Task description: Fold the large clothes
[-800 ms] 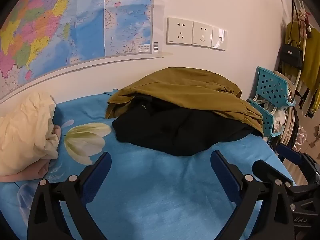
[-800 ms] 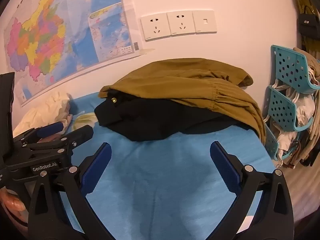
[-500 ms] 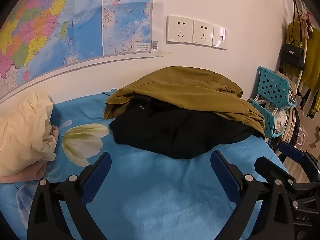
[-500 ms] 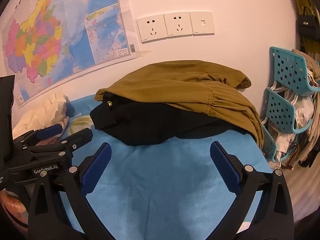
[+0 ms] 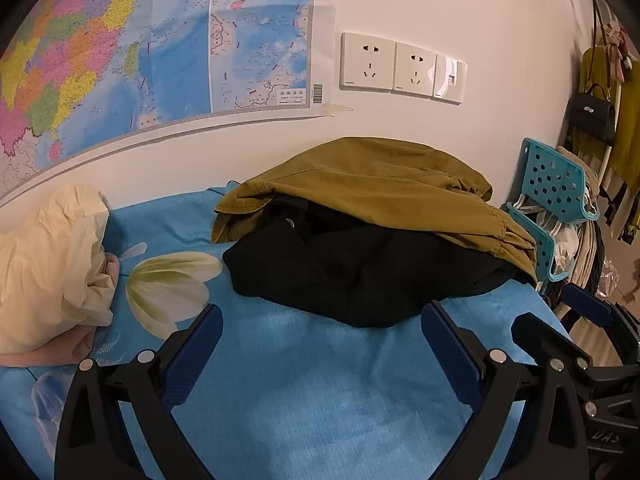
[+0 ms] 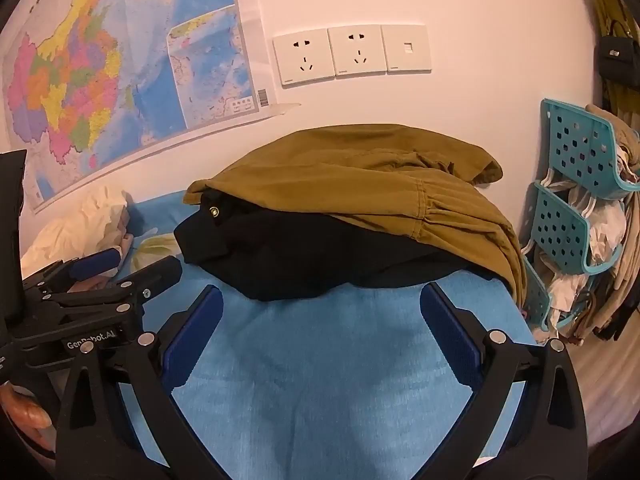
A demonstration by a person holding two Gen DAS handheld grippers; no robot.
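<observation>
Ahead, two large garments lie heaped at the far end of the blue bed sheet [image 5: 304,392]: one olive-brown cotton jacket [image 5: 384,188] draped over one black fabric garment [image 5: 360,276], touching the white wall. Both tools hover over bare sheet near the pile; the left tool [image 5: 320,344] and the right tool [image 6: 320,320] each stand with jaws spread wide, nothing between them. One cream pillow [image 5: 44,264] sits far left. Two turquoise perforated plastic baskets [image 6: 576,184] hang right; three white wall plates [image 6: 352,52] sit beside one colourful map [image 5: 152,48].
</observation>
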